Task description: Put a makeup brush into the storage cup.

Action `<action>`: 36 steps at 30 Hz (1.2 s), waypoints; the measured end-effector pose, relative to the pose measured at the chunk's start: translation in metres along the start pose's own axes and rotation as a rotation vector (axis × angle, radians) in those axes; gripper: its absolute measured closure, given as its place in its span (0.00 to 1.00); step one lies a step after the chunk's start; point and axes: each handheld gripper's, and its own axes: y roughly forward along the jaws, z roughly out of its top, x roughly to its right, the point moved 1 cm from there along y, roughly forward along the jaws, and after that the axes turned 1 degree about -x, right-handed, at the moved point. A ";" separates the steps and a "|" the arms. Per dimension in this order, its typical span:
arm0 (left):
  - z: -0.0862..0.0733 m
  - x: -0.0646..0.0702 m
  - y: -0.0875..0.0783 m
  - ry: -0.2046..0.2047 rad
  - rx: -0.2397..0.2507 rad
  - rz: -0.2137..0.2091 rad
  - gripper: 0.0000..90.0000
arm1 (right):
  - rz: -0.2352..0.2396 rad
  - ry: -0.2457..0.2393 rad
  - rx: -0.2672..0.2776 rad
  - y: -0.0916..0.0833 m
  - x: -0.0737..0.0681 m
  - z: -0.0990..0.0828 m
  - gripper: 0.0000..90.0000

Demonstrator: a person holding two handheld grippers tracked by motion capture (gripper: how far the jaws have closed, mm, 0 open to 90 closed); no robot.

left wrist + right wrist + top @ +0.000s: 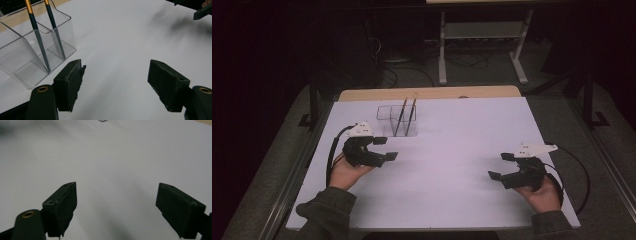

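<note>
Inspection covered a white table (pixel 452 165) with a clear plastic organiser (pixel 396 120) standing in the upper centre-left of the high view, just inside the table's far edge. Two dark pens with gold upper ends stood in it: a left pen (pixel 401 116) and a right pen (pixel 412 115), each leaning with its top tilted toward the right of the frame. In the left gripper view the organiser (pixel 32 52) occupied the upper left, and an inner partition was seen to separate the two pens (pixel 37 35) (pixel 54 31).

The left gripper (pixel 382 149) was in the left-centre of the high view, just below and left of the organiser, near it but not touching. Its jaws stood wide apart with nothing between them; only bare table showed in the gap. The right gripper (pixel 501 166) was in the lower right, well apart from the organiser, jaws likewise wide and holding nothing.

Finding: the pens lay up and to the left of the left gripper's jaws as its own camera showed them, long axes near upright. The left hand (pixel 346 172) was plainly the nearer. In my judgement, any grasp on a pen would require the jaws to swing left and close across the shaft above the organiser's rim.
</note>
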 end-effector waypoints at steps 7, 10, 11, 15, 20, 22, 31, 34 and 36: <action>-0.014 0.001 -0.001 -0.020 0.009 0.012 0.28 | -0.003 -0.001 -0.011 0.003 -0.002 0.001 0.18; -0.020 0.003 -0.002 -0.023 0.011 0.016 0.28 | -0.005 0.001 -0.009 0.003 -0.002 0.001 0.18; -0.022 0.003 -0.003 -0.027 0.013 0.015 0.28 | -0.005 0.002 -0.009 0.003 -0.002 0.001 0.18; -0.028 0.005 -0.006 -0.033 0.025 0.023 0.28 | -0.011 -0.003 -0.009 0.004 -0.002 0.001 0.18; -0.035 0.008 -0.008 -0.036 0.026 0.028 0.27 | -0.014 -0.007 -0.009 0.004 -0.002 0.001 0.18; -0.037 0.009 -0.009 -0.032 0.030 0.038 0.27 | -0.016 -0.007 -0.010 0.004 -0.002 0.001 0.18; -0.047 0.012 -0.019 -0.039 0.048 0.063 0.25 | -0.029 -0.005 -0.001 0.003 -0.003 0.000 0.18; -0.050 0.012 -0.022 -0.049 0.057 0.073 0.25 | -0.036 -0.001 0.002 0.002 -0.004 -0.001 0.18; -0.052 0.012 -0.023 -0.053 0.061 0.074 0.24 | -0.039 0.000 0.004 0.002 -0.005 -0.001 0.18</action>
